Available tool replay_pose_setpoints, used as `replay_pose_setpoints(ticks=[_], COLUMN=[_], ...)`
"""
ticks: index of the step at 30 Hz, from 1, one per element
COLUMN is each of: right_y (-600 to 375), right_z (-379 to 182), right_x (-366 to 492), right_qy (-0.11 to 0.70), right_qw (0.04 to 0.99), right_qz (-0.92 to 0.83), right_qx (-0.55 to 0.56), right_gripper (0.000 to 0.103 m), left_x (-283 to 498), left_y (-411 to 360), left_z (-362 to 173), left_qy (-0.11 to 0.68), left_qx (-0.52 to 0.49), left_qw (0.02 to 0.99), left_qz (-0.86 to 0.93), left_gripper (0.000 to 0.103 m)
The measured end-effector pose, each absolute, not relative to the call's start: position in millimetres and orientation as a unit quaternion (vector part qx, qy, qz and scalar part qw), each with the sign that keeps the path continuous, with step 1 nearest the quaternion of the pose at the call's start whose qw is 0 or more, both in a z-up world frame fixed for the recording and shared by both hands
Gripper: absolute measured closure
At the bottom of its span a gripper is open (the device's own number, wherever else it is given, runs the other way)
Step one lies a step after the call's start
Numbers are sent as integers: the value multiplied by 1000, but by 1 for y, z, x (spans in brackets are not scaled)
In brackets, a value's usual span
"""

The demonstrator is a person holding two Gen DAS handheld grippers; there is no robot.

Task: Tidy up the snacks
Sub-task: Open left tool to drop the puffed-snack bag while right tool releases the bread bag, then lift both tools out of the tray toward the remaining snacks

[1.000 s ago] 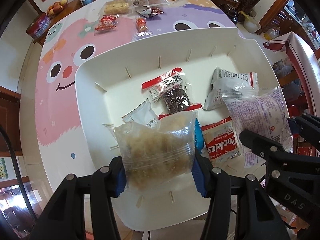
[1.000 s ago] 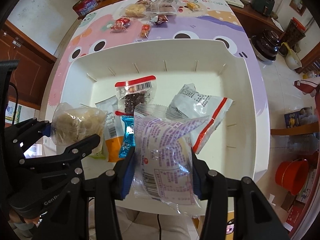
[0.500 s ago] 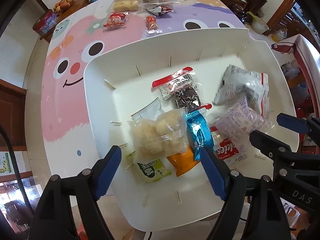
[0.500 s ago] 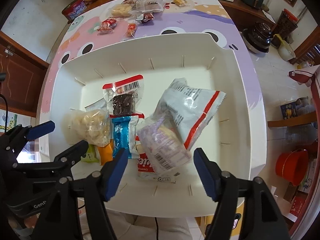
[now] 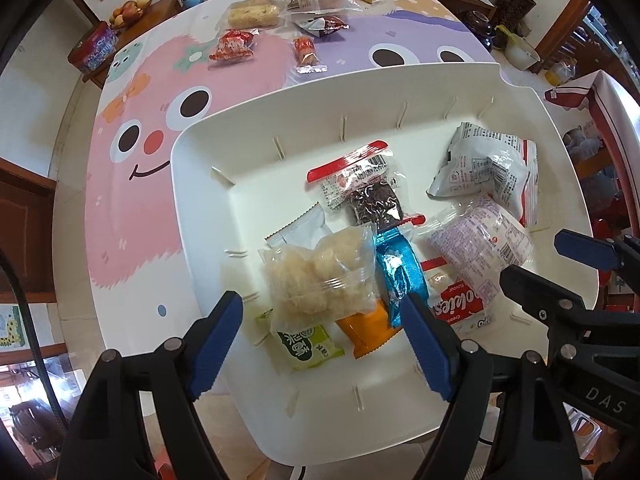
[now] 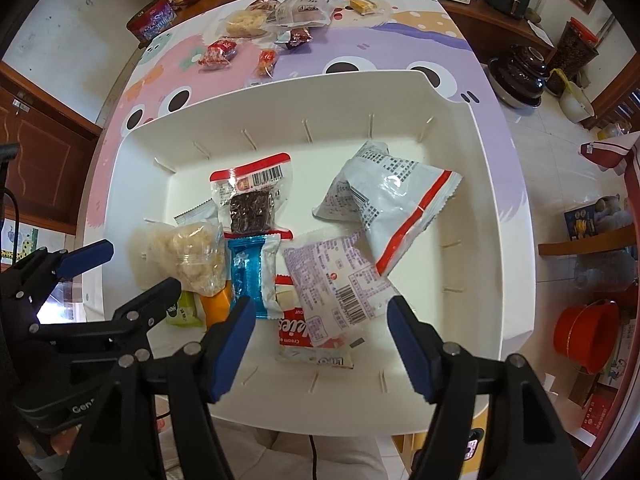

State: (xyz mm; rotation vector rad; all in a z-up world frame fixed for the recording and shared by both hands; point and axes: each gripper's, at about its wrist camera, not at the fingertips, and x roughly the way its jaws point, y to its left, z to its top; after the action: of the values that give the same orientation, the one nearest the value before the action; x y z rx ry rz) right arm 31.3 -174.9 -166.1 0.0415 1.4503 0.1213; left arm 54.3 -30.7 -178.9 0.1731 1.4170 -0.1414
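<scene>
Inside the white bin [image 5: 208, 184], 9 snack packets [image 6: 256, 208] lie while both grippers [image 5: 322, 344] [image 6: 320, 340] hang apart, empty; 7 table snacks [image 5: 234, 46] remain.

Both wrist views look straight down, close above, sharing the white tray [image 5: 208, 148].

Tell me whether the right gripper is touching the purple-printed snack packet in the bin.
Apart. The right wrist view shows the right gripper open, hovering above the purple-printed packet, which lies loose in the white bin.
</scene>
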Motion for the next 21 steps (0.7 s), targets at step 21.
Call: replay_pose_setpoints(ticks=[21], right_y=[-173], right_z=[-158], right_x=[67], right_qy=[659], right_qw=[749], right_qz=[66], right_qx=[26], right_gripper=[34], left_x=[84], left_y=[-31], left_z=[-166], left_qy=[618], left_qx=[102], left_qw=[778], left_qz=[-52], left_gripper=[22])
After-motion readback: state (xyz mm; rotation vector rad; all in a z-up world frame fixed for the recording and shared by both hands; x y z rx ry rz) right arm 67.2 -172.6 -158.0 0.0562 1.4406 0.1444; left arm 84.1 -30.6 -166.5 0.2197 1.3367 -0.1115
